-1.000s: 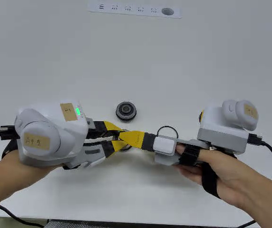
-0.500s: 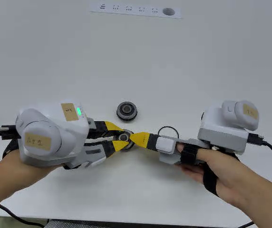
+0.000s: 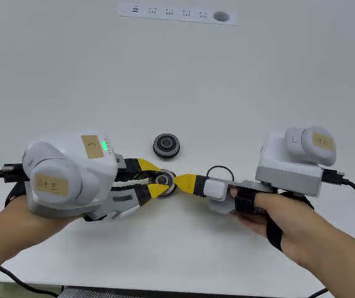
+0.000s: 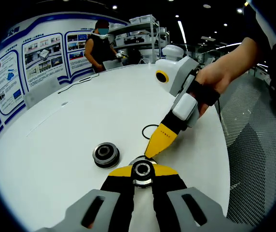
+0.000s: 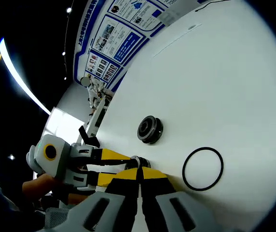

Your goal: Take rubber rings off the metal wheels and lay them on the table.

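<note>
A small metal wheel (image 3: 163,181) is held between the yellow jaws of my left gripper (image 3: 157,180), which is shut on it; in the left gripper view the wheel (image 4: 143,171) sits at the jaw tips. My right gripper (image 3: 179,182) comes in from the right, jaws shut, and its yellow tip (image 4: 151,152) touches the held wheel's rim. I cannot see whether it pinches a ring. A second wheel (image 3: 165,144) with a dark rubber ring lies on the table behind. One loose black rubber ring (image 3: 220,172) lies flat near the right gripper, also seen from the right gripper as the ring (image 5: 203,167).
The white table (image 3: 184,81) stretches far back, with a white power strip (image 3: 176,12) at its rear edge. Cables trail from both grippers toward the near table edge. In the left gripper view a person (image 4: 99,46) stands far off beyond the table.
My right gripper has drawn back to the right, so its tip now sits at the held wheel's edge instead of overlapping the left jaws. The held wheel has come into sight.
</note>
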